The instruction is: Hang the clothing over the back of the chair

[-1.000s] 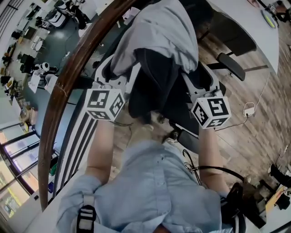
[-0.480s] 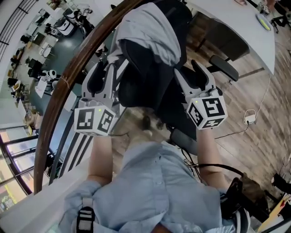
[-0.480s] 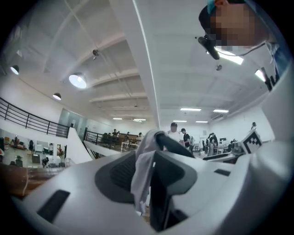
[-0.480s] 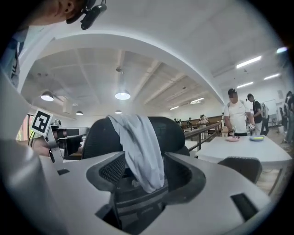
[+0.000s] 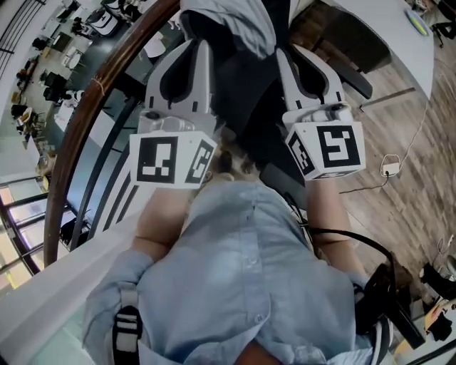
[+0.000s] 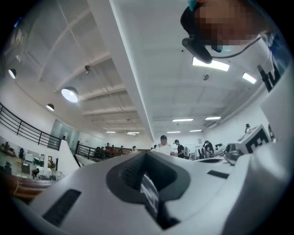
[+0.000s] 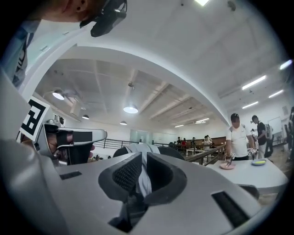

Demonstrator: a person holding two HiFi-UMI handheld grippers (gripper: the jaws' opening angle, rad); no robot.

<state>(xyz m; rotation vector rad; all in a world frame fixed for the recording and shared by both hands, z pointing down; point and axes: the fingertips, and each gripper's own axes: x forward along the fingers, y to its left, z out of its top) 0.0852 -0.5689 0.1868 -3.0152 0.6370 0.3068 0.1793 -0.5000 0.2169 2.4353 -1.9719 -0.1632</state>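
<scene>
A light grey garment (image 5: 235, 18) is bunched on top of a black chair back (image 5: 246, 78) at the head view's upper edge. My left gripper (image 5: 205, 44) reaches its left side and my right gripper (image 5: 285, 53) its right side, the chair back between them. In the left gripper view the left gripper (image 6: 148, 186) is shut, with a thin strip of cloth pinched between the pads. In the right gripper view the right gripper (image 7: 142, 172) is closing, and a fold of the pale garment (image 7: 143, 151) sits squeezed between its pads.
A curved brown wooden railing (image 5: 78, 121) runs down the left, with a lower floor beyond it. The chair's armrest (image 5: 356, 78) juts right. A white table (image 5: 399, 28) stands at the upper right, and a cable with a plug (image 5: 390, 170) lies on the wood floor. People (image 7: 239, 137) stand further off.
Both grippers have risen and reached up to the garment on the chair top. Their jaws, open earlier, have come together on the cloth. The garment now sits higher in view.
</scene>
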